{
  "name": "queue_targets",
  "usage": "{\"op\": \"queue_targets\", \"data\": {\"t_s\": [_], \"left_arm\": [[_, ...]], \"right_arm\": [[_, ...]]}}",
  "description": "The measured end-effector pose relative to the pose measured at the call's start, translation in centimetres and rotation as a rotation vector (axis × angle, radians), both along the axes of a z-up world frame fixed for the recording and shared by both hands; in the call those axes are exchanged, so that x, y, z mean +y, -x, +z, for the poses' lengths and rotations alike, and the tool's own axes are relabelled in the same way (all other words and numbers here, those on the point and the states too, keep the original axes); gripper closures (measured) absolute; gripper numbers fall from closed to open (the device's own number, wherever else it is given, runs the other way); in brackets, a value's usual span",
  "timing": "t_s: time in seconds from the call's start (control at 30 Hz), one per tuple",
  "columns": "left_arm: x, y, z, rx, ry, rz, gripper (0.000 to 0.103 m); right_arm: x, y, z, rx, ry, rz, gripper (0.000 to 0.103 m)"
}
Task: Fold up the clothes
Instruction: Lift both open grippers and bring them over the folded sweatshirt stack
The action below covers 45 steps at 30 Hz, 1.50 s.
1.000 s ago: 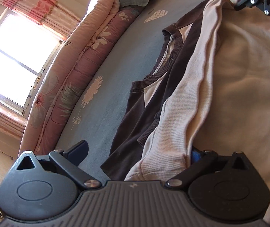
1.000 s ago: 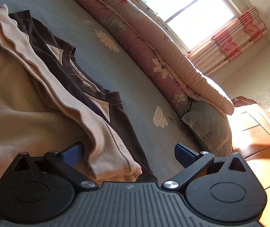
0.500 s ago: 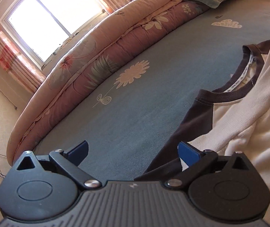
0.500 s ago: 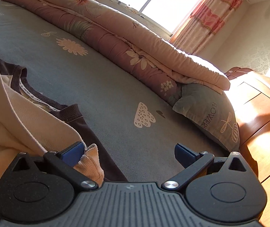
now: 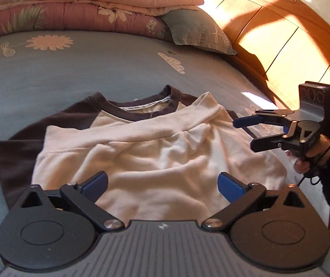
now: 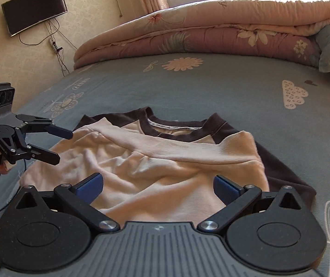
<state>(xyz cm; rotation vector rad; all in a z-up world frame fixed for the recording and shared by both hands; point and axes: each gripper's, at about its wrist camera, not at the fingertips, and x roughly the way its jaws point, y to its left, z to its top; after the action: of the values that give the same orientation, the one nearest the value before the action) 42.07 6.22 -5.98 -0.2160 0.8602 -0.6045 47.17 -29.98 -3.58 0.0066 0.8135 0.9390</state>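
Note:
A cream shirt [image 5: 153,152] with dark brown sleeves and collar [image 5: 141,110] lies on the blue-grey bedsheet [image 5: 49,73], its lower part folded up toward the neck. My left gripper [image 5: 162,184] hovers open over the shirt's near edge, nothing between its blue pads. The right gripper [image 5: 245,135], held by a hand [image 5: 302,165], hangs open just off the shirt's right side. From the right wrist view the shirt [image 6: 165,161] lies under my open right gripper [image 6: 158,187], and the left gripper [image 6: 63,147] is open at the shirt's left edge.
A rolled pink floral quilt [image 6: 211,27] runs along the far side of the bed, with a grey-green pillow [image 5: 197,32] at its end. A wooden headboard [image 5: 280,34] stands on the right. A wall television [image 6: 34,8] and cables hang at the left.
Both grippers were low against the shirt's folded edge with cloth by their fingers. They have lifted and drawn back, and the whole folded shirt now lies free in view.

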Motion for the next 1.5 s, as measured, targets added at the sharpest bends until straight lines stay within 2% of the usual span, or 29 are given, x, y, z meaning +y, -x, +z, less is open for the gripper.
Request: {"op": "queue_targets", "data": {"t_s": [0.07,0.17,0.23,0.33,0.4,0.47,0.5,0.57,0.63,0.7,0.8,0.9,1.0,1.07,1.13,1.23,1.3,1.37,1.5], "left_arm": [[-0.3,-0.8,-0.9,0.014,0.008,-0.001,0.002],[0.1,-2.7,-1.9,-0.001,-0.067,0.101,0.002],[1.2,-4.2,-2.3,0.005,-0.052,0.15,0.003],[2.1,-5.0,-1.1,-0.021,-0.043,0.243,0.004],[2.9,-4.6,-0.2,-0.03,0.016,0.259,0.004],[3.5,-4.0,0.2,-0.023,0.088,0.23,0.003],[3.5,-3.8,0.0,-0.023,0.094,0.212,0.003],[3.2,-3.7,-0.9,0.005,0.06,0.21,0.003],[3.5,-3.9,-2.4,0.06,-0.032,0.271,0.004],[3.9,-3.1,-2.3,0.06,-0.039,0.289,0.007],[3.9,-1.0,-0.8,0.044,-0.012,0.255,0.007],[2.6,2.5,0.6,0.025,0.003,0.174,0.006],[1.5,6.2,0.2,0.028,-0.002,0.135,0.006],[1.9,8.4,-1.0,0.052,-0.041,0.169,0.006],[3.6,10.6,-2.6,0.107,-0.035,0.245,0.006],[5.9,13.9,-2.8,0.094,-0.004,0.3,0.006],[6.2,14.5,-1.8,0.103,-0.006,0.322,0.006],[5.9,14.5,-0.5,0.073,0.009,0.317,0.006],[3.2,12.9,-0.1,0.062,0.073,0.236,0.004]], "right_arm": [[1.0,-0.9,-1.3,0.053,-0.013,-0.005,0.0],[1.5,-2.9,-2.9,0.075,-0.016,-0.086,0.0],[1.2,-4.2,-3.4,0.08,-0.057,-0.126,0.002],[1.0,-5.5,-3.7,0.062,-0.041,-0.219,0.001],[0.4,-5.1,-3.4,0.062,-0.037,-0.236,0.001],[-0.4,-4.2,-2.8,0.051,-0.035,-0.232,0.001],[-0.9,-3.7,-2.6,0.059,-0.053,-0.218,0.001],[-2.1,-3.2,-2.7,0.076,-0.063,-0.204,0.001],[-3.2,-3.2,-3.4,0.089,-0.013,-0.246,0.0],[-4.6,-3.1,-3.6,0.112,-0.022,-0.288,0.006],[-6.1,-1.5,-2.1,0.128,-0.072,-0.33,0.003],[-6.0,1.7,-0.6,0.14,-0.147,-0.238,0.0],[-5.0,4.9,-1.0,0.153,-0.135,-0.167,0.0],[-5.0,6.8,-2.3,0.163,-0.077,-0.175,0.0],[-6.4,8.4,-3.8,0.178,-0.04,-0.23,0.001],[-9.9,10.9,-4.8,0.167,-0.08,-0.325,0.004],[-11.4,11.9,-4.4,0.187,-0.115,-0.372,0.003],[-11.5,12.4,-3.7,0.187,-0.097,-0.403,0.002],[-9.1,12.6,-2.0,0.18,-0.194,-0.333,0.001]]}}
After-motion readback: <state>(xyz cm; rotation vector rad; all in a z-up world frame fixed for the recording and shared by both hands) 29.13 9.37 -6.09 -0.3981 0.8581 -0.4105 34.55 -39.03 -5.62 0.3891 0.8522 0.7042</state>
